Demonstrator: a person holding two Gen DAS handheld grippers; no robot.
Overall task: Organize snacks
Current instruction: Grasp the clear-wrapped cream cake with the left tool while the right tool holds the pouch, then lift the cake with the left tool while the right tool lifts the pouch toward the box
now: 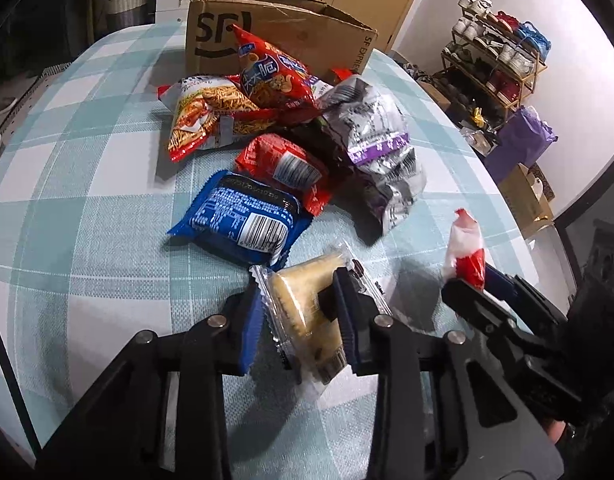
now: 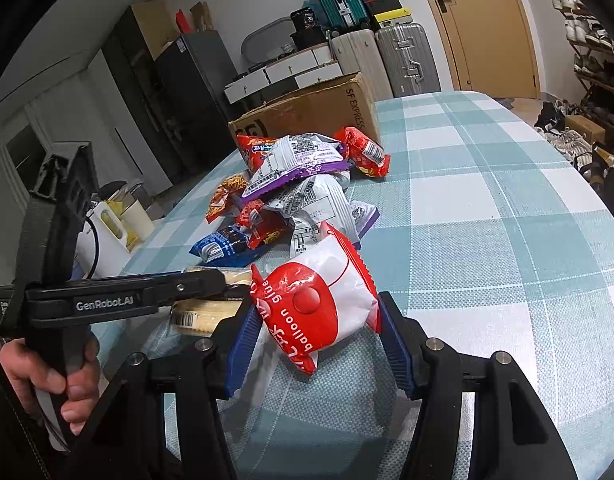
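My left gripper [image 1: 299, 316] is shut on a clear-wrapped triangular sandwich packet [image 1: 307, 300], held just above the checked tablecloth; it also shows in the right wrist view [image 2: 211, 312]. My right gripper [image 2: 319, 332] is shut on a red-and-white snack bag [image 2: 319, 304], seen from the left wrist view [image 1: 465, 248] at the right. A pile of snacks lies beyond: a blue packet [image 1: 239, 216], a red packet [image 1: 283, 164], a silver-purple bag [image 1: 371, 140], an orange noodle-snack bag [image 1: 203, 116] and a red chip bag [image 1: 271, 72]. An open SF cardboard box [image 1: 291, 36] stands behind them.
The table [image 1: 87, 184] with a blue-white checked cloth curves off at both sides. A shoe rack [image 1: 495, 60] and bags stand on the floor at the right. Suitcases [image 2: 403, 56], a dark cabinet and a white kettle [image 2: 103, 232] stand beyond the table's left edge.
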